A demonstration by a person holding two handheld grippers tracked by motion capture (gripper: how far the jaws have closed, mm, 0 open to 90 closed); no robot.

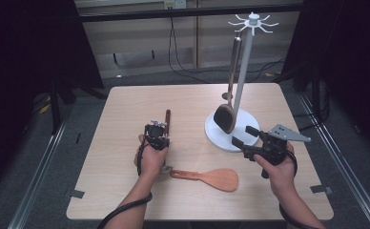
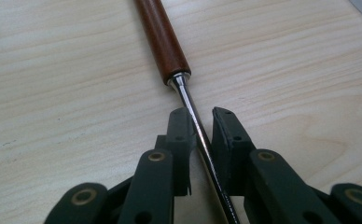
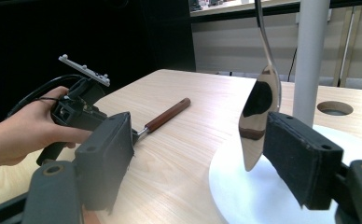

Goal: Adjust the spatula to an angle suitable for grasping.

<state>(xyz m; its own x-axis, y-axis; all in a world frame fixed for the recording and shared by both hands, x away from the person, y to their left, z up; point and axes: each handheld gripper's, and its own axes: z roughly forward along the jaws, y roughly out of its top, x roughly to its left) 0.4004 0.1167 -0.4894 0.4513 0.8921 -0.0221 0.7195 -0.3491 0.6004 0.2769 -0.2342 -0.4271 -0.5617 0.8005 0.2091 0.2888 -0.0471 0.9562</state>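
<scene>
A utensil with a brown wooden handle (image 1: 167, 117) (image 2: 163, 39) (image 3: 167, 115) and a thin metal shaft (image 2: 184, 91) lies flat on the table. My left gripper (image 1: 160, 127) (image 2: 200, 119) is low over that shaft, jaws on either side of it: the left pad touches the shaft and a narrow gap remains at the right pad. My right gripper (image 1: 243, 135) (image 3: 200, 135) is wide open and holds nothing, above the near edge of the white stand's round base (image 1: 250, 125) (image 3: 244, 186). A dark metal spoon (image 1: 225, 117) (image 3: 258, 116) hangs from the stand, just beyond the right jaws.
An orange rice paddle (image 1: 211, 177) lies near the front of the table between my two hands. The stand's pole (image 1: 242, 67) (image 3: 312, 56) rises to a ring of white hooks (image 1: 253, 21). Cables run along the floor behind the table.
</scene>
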